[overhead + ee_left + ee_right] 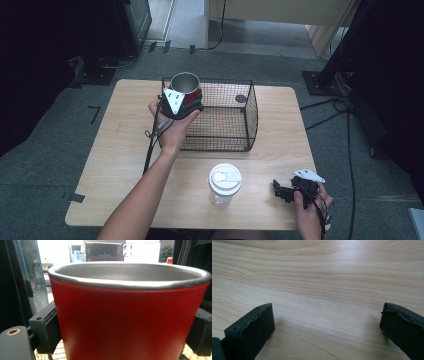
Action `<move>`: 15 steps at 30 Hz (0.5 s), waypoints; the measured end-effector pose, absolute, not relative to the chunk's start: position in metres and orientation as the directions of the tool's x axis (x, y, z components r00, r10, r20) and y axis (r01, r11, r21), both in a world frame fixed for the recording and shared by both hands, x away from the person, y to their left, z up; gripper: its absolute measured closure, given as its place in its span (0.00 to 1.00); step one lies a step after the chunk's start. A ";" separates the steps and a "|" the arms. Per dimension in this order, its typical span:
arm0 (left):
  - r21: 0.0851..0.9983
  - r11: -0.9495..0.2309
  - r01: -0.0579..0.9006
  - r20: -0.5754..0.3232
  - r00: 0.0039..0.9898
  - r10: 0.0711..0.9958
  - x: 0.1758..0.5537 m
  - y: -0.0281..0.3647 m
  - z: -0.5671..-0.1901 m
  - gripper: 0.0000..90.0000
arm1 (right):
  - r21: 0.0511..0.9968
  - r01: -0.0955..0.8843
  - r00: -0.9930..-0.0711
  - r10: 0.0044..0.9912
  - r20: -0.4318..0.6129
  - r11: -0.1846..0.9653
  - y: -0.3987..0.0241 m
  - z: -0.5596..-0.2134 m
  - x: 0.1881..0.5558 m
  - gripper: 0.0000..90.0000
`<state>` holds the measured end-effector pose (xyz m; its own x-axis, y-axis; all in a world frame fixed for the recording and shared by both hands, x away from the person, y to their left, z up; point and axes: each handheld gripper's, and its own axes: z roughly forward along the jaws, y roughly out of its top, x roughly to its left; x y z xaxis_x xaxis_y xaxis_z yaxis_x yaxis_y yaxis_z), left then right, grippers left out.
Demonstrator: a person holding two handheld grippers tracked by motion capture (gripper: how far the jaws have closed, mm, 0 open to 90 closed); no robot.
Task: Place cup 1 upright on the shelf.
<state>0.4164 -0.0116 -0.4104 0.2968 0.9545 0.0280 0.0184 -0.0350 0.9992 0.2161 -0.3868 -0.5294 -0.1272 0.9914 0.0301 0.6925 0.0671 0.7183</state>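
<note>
Red metal cup (pixel 185 89) clamped in the left hand-held gripper (pixel 182 101), raised over the rear left corner of the black wire basket (pixel 227 131).

Cup stood upright, steel rim uppermost, its red wall pinched on both sides by the jaw pads, as the left gripper view (pixel 130 322) showed. Basket sat at the middle of the table (pixel 125 150), nearer the far edge. Clear jar with a white lid (pixel 224 183) stood near the front edge, apart from the basket. Right hand-held gripper (pixel 283 192) lay low at the front right corner, jaws spread wide over bare wood, holding nothing.
</note>
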 end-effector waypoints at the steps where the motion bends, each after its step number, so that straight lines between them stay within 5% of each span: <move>1: 0.999 -0.029 0.019 0.022 0.300 0.954 0.418 -0.013 -0.411 0.09 | 0.719 0.692 -0.127 0.991 0.030 0.067 -0.387 -0.529 0.216 0.00; 15: 0.990 -0.070 0.126 0.029 0.296 0.955 0.442 -0.027 -0.433 0.09 | 0.718 0.693 -0.127 0.991 0.030 0.067 -0.387 -0.529 0.216 0.00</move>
